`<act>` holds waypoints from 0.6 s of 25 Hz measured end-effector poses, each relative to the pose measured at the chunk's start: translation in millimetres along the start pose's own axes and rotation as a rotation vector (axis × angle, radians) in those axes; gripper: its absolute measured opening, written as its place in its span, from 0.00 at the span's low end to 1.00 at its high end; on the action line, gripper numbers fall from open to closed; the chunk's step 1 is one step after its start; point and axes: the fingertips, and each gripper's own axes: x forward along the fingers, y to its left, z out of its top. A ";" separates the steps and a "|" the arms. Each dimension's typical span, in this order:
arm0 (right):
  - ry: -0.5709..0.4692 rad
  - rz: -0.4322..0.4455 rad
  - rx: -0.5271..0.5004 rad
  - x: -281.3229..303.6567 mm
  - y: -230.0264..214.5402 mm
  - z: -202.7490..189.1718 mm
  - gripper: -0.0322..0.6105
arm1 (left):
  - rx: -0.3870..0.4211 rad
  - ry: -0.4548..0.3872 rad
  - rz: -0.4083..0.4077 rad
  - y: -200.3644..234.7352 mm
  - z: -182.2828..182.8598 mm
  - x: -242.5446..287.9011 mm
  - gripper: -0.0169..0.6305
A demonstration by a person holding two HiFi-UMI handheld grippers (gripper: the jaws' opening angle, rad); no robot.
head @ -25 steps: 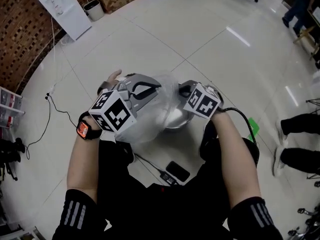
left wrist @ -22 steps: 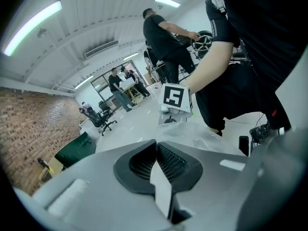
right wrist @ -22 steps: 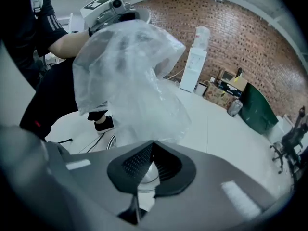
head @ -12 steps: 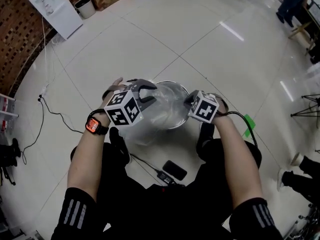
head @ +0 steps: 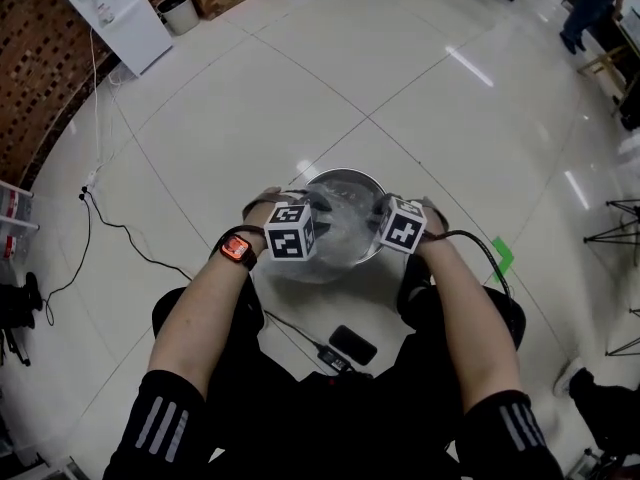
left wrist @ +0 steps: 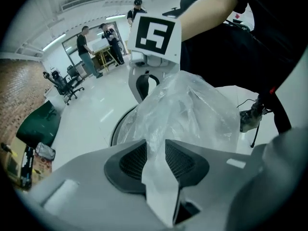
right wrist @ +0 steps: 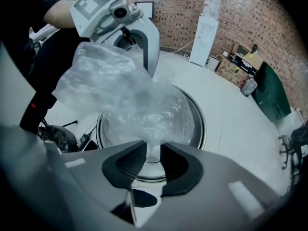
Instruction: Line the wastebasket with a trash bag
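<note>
Now crouches over the round metal wastebasket (head: 350, 174) on the white tiled floor (head: 250, 98), a gripper in each hand. Holds the left gripper (head: 317, 208) at the wastebasket's left rim, jaws apart after just opening, with clear film of the trash bag (head: 340, 236) running loose through the gap between the pads (left wrist: 132, 160), not pinched. Holds the right gripper (head: 381, 209) at the wastebasket's right rim, jaws likewise parted and just opened, with a thin tip of the bag lying between the pads (right wrist: 129, 165), which stand clear of it. Has the bag bunched and crumpled over the wastebasket's mouth, puffed up above the rim between the two grippers. Wears an orange-faced watch (head: 236, 249) on the left wrist, just left of the wastebasket. Shows a flat black device (head: 352, 344) on the floor nearer than the wastebasket, a green tape mark (head: 503, 256) to the wastebasket's right, and a white water dispenser (head: 120, 13) far beyond the wastebasket to the left, by a brick wall (head: 30, 88).
</note>
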 end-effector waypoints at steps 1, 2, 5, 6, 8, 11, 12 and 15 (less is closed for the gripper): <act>0.000 0.008 0.001 -0.2 0.9 -1.7 0.23 | -0.007 0.003 -0.005 0.1 -0.9 6.2 0.20; 0.007 0.013 -0.003 -0.2 1.7 -4.7 0.23 | -0.014 0.004 -0.007 1.6 -1.1 12.1 0.20; 0.045 0.012 -0.030 -1.5 2.6 -14.5 0.26 | -0.028 0.006 -0.007 6.6 0.2 27.9 0.20; 0.051 0.007 -0.035 -3.4 2.0 -15.9 0.26 | -0.029 0.008 -0.011 6.8 0.5 32.9 0.20; 0.042 -0.005 -0.026 -9.5 -1.5 -14.8 0.26 | -0.030 0.015 -0.024 4.9 0.2 42.8 0.20; 0.013 0.002 0.005 -20.2 -5.9 -10.4 0.26 | -0.036 0.032 -0.047 0.4 -3.2 56.5 0.21; 0.004 0.010 0.011 -22.9 -6.2 -8.4 0.26 | -0.038 0.039 -0.054 -1.2 -5.3 60.4 0.21; -0.012 0.025 0.004 -30.1 -6.6 -0.8 0.26 | -0.037 0.053 -0.064 -3.9 -9.6 67.6 0.22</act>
